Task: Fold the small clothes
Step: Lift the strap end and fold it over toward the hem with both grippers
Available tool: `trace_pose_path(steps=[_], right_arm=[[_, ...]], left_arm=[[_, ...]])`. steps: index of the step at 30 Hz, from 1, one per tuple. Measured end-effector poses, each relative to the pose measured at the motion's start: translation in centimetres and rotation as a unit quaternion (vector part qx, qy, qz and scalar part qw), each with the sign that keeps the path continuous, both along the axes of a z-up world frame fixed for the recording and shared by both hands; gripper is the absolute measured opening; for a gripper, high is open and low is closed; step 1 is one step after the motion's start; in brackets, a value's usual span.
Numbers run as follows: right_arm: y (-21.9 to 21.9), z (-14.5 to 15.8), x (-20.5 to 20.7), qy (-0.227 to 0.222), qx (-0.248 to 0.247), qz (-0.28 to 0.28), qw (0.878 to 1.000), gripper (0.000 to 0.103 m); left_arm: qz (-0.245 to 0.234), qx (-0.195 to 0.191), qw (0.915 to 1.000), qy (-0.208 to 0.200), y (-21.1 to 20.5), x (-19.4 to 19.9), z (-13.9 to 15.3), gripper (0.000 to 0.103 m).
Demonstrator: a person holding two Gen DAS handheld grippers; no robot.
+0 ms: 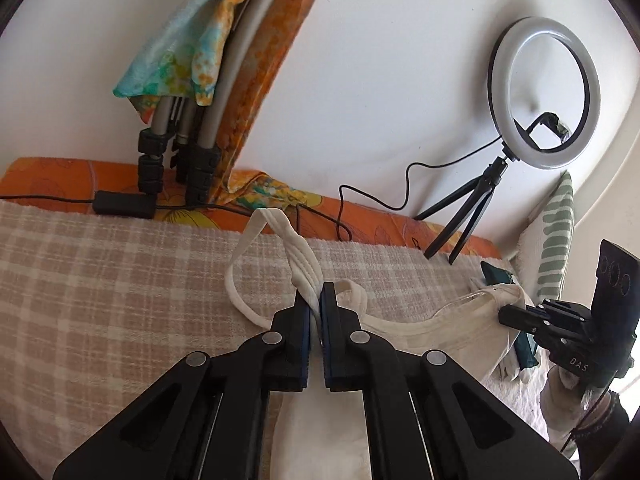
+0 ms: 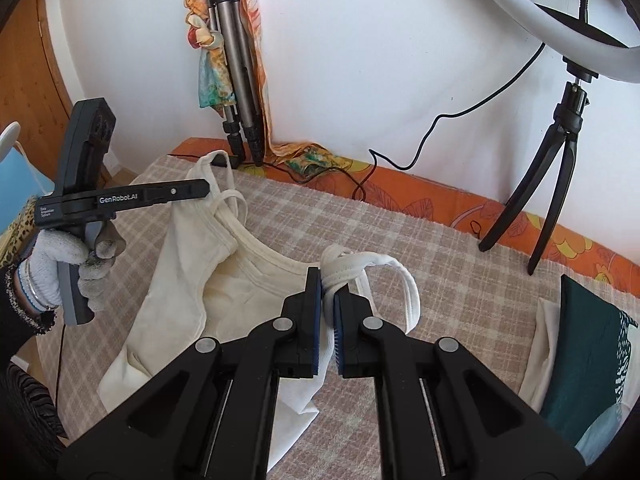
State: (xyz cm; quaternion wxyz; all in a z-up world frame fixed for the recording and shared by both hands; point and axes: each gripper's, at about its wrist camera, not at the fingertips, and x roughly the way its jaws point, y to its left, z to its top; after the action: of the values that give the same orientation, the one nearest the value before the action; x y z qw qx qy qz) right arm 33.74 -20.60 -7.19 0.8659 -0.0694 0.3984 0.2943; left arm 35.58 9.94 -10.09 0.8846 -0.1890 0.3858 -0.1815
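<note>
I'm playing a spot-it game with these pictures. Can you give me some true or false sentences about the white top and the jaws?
1. The left gripper pinches a strap of the white top. True.
2. The right gripper has its jaws wide open. False: they are shut on the other strap.
3. The top lies on a checked cloth. True.
4. The ring light lies flat on the bed. False: it stands on a small tripod.
5. The hand holding the left gripper is bare. False: it wears a glove.
</note>
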Motion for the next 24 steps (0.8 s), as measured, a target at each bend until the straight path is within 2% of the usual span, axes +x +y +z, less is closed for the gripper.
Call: trace_pose_path(steps=[5, 11, 15, 17, 24], right_arm=[[0.9, -2.4, 4.1, 0.024, -0.002, -0.025, 0.999, 0.006], [1.8, -4.4, 5.2, 0.041, -0.008, -0.029, 0.999, 0.006], [1.3, -3.3, 4.5, 0.038, 0.009, -0.026, 0.999, 0.006], [1.0, -2.3, 3.8, 0.032, 0.017, -0.023, 0.999, 0.006], [-0.3, 1.8, -1.1, 0.007, 0.034, -0.022, 0.999, 0.006]], left_arm=[[0.0, 0.008, 0.9999, 0.015, 0.6, 1.0, -1.8, 0.003], [-0.001, 0.025, 0.9991, 0.033, -0.1, 1.7, -3.9, 0.003], [0.003, 0.019, 0.9996, 0.022, -0.2, 1.0, -3.2, 0.003], [0.001, 0.027, 0.9996, 0.01, -0.5, 0.1, -2.3, 0.003], [0.002, 0.045, 0.9985, -0.03, -1.2, -4.9, 1.6, 0.003]])
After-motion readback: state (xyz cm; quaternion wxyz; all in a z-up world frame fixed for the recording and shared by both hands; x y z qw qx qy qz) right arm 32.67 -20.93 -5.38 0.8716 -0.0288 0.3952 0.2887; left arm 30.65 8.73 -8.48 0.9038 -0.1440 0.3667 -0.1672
